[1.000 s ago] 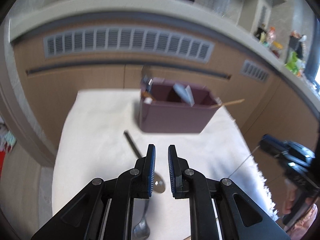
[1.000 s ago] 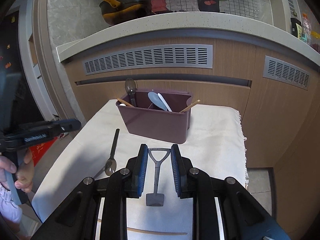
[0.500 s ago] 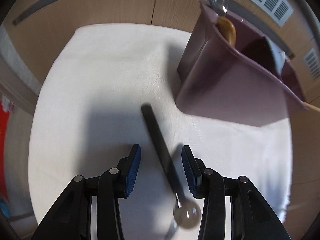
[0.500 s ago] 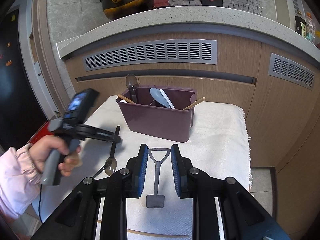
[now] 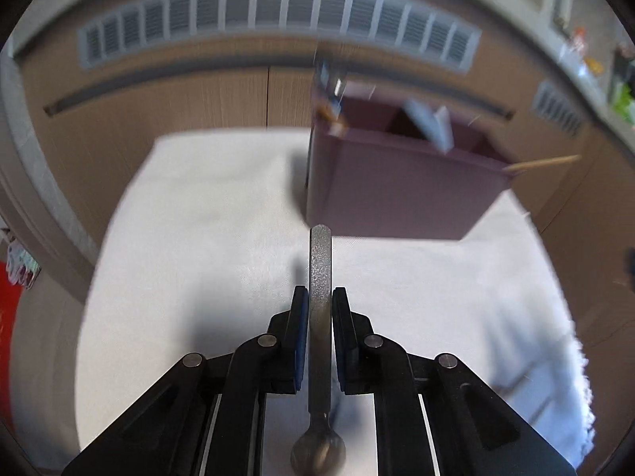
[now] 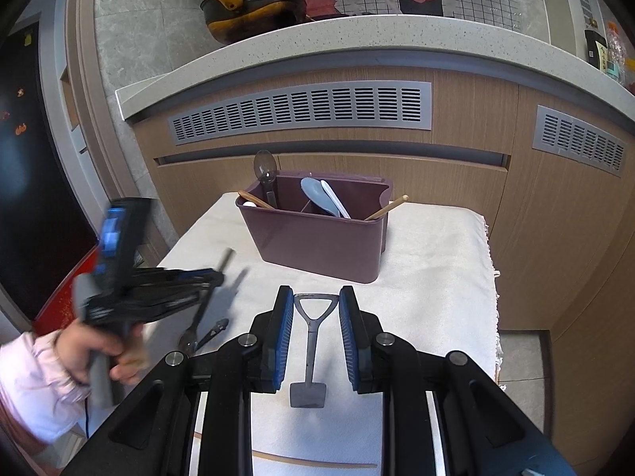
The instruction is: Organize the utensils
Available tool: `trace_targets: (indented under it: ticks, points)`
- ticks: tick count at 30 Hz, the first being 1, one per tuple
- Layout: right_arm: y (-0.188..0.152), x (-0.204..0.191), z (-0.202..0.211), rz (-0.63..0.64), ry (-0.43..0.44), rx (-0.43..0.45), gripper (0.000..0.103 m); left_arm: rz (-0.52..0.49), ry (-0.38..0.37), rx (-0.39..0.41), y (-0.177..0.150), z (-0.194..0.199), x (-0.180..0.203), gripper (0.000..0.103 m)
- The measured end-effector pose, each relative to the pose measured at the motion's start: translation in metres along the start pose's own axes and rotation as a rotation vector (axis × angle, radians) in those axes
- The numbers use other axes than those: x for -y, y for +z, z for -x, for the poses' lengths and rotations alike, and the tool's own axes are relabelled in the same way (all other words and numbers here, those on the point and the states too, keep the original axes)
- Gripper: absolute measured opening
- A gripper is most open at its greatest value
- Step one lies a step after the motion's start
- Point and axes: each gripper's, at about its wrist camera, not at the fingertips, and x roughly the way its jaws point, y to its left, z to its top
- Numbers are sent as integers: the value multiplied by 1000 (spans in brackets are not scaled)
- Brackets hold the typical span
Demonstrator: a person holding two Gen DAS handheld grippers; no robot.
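My left gripper [image 5: 319,297] is shut on a dark metal spoon [image 5: 320,277], gripping its flat handle; the bowl hangs back between the gripper arms and the handle tip points at the purple utensil box [image 5: 401,194]. In the right wrist view the left gripper [image 6: 214,277] holds the spoon [image 6: 198,317] tilted, lifted off the white cloth. My right gripper [image 6: 316,297] is open, its jaws either side of a grey shovel-shaped utensil [image 6: 309,349] lying on the cloth. The purple box [image 6: 317,238] holds a dark spoon, a wooden spoon, pale blue and white spoons and a chopstick.
The white cloth [image 6: 436,261] covers a small table with edges at left and right. A wooden cabinet with vents [image 6: 301,113] stands just behind. A chopstick [image 6: 313,462] lies near the front edge. A pan [image 6: 254,8] sits on the counter above.
My left gripper has closed on the dark spoon's handle and raised it off the cloth, tilting up toward the box. My right gripper has stayed still around the shovel utensil.
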Motion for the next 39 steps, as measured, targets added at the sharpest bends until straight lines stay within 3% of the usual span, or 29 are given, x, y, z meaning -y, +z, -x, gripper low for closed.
trace_targets:
  ticks: [7, 13, 16, 22, 24, 28, 31, 35, 37, 39]
  points:
    - [5, -11, 13, 10, 3, 28, 21, 8, -80, 160, 8, 69, 2, 10]
    - [14, -21, 22, 42, 1, 52, 21, -26, -89, 229, 32, 83, 16, 9]
    - [15, -24, 22, 53, -7, 53, 21, -20, -83, 184, 35, 78, 9, 9]
    - [11, -16, 18, 38, -9, 25, 21, -23, -107, -87, 20, 21, -2, 14]
    - [10, -13, 15, 29, -6, 14, 21, -28, -125, -165, 9, 3, -1, 31]
    - [7, -8, 14, 24, -6, 4, 21, -79, -105, -229, -20, -10, 6, 49]
    - [6, -7, 13, 22, -8, 1, 21, -111, -98, -207, -39, -3, 12, 59]
    - [5, -5, 11, 15, 3, -3, 21, -91, -97, -67, -58, 18, 13, 60]
    - [5, -5, 9, 11, 7, -5, 21, -108, -34, -8, -66, 19, 17, 60]
    - [5, -5, 8, 8, 11, -8, 21, -170, 35, -25, -71, 9, 26, 60]
